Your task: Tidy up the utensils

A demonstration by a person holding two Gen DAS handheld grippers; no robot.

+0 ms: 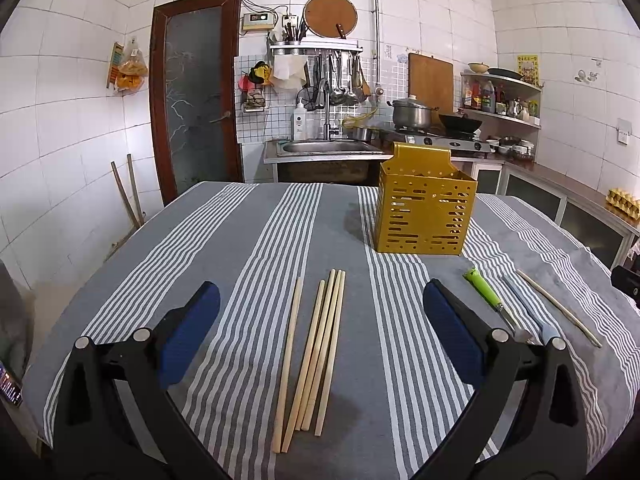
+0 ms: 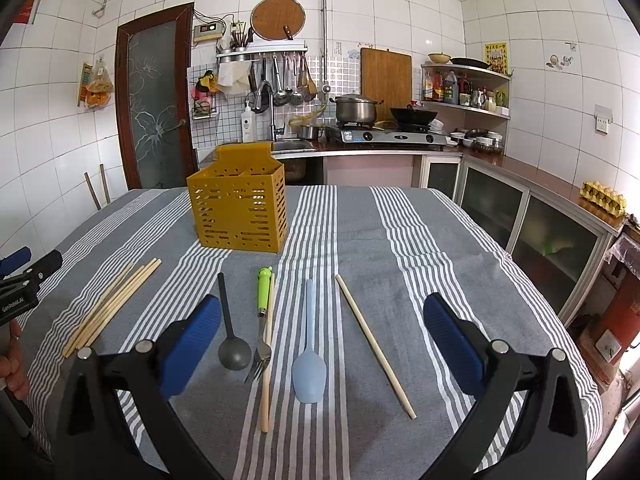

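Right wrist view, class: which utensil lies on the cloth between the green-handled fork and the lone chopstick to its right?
A pale blue spoon lies between the green-handled fork and the lone chopstick, bowl nearest the camera, clearest in the right wrist view.

A perforated yellow utensil holder (image 2: 240, 212) stands upright. Wooden chopsticks (image 1: 316, 356) lie bundled left. A dark spoon (image 2: 232, 344), green-handled fork (image 2: 262, 320) and blue spatula (image 2: 309, 364) lie alongside.

Seven chopsticks (image 1: 316, 356), two spoons (image 2: 232, 328), one fork (image 2: 262, 320), one holder (image 2: 240, 212).
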